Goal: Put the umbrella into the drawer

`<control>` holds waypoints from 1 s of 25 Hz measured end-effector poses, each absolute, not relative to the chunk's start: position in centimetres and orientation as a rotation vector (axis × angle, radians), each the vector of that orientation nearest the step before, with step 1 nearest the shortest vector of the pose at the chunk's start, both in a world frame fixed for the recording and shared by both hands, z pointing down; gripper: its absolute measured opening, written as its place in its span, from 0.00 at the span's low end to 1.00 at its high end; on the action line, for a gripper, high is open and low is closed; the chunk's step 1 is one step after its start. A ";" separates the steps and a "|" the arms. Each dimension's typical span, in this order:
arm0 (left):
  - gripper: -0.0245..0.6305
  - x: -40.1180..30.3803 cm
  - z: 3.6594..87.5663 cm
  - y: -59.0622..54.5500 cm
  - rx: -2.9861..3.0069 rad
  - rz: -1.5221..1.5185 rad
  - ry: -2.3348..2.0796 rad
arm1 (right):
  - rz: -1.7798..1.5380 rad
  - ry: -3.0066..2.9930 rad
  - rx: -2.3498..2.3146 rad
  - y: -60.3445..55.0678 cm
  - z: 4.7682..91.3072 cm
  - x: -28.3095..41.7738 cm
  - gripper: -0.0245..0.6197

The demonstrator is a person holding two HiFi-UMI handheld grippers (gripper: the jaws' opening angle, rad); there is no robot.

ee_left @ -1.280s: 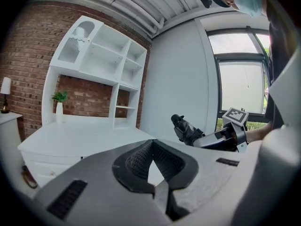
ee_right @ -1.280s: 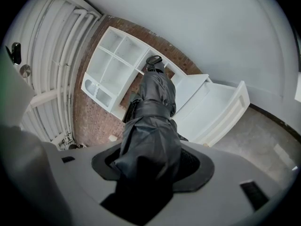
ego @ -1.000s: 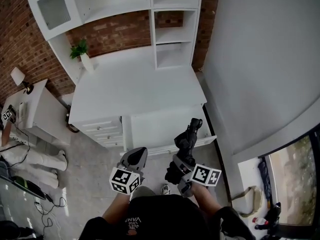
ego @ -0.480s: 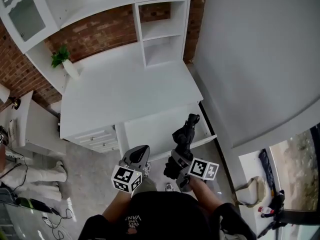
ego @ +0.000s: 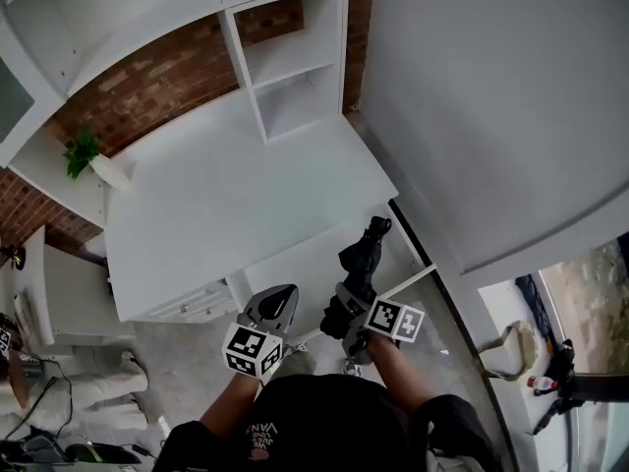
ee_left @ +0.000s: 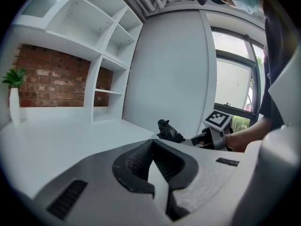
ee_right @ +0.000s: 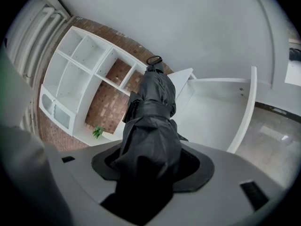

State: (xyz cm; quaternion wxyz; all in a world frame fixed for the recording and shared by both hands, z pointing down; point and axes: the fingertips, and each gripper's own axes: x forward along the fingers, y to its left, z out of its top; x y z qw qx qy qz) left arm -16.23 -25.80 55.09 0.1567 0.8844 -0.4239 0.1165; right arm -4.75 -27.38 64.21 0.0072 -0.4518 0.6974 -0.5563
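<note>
— Your right tool is clamped on the umbrella. Both jaws bite into the black folded fabric at its near end, and the rest sticks straight out ahead of the jaws.

— Where does that put it against the drawer?

— Over it, as far as the head view shows. The drawer stands open at the right part of the table. The umbrella crosses the drawer's front edge, and the end with the small loop points away from you, toward the shelves. You cannot tell from these views how high it hangs above the drawer floor.

— And its long axis?

— That is what your next move turns on. The umbrella runs front to back, slanted a little to your right, while the drawer is longer from side to side. In the right gripper view the bare drawer floor lies below the umbrella and to its right, with the front panel close by on that side. My judgement is that you should tip the far end down into the drawer and keep the fabric off that panel. Turn it to lie along the drawer only if it will not settle as it is.

— What about my other hand?

— Your left tool hangs just beside the right one, on its left. Its jaws are drawn together on nothing, and it sits near the drawer front but apart from it. The right one holds the umbrella, so the placing falls to it.
</note>
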 end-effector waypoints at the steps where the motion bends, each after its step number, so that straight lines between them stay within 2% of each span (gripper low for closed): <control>1: 0.05 -16.3 55.3 -26.4 2.538 0.339 -1.195 | -1.747 2.155 -1.427 -28.0 64.6 -4.9 0.44; 25: 0.05 -18.4 61.4 -32.7 2.548 0.427 -0.935 | -2.051 1.611 -1.863 -35.8 78.7 -5.8 0.44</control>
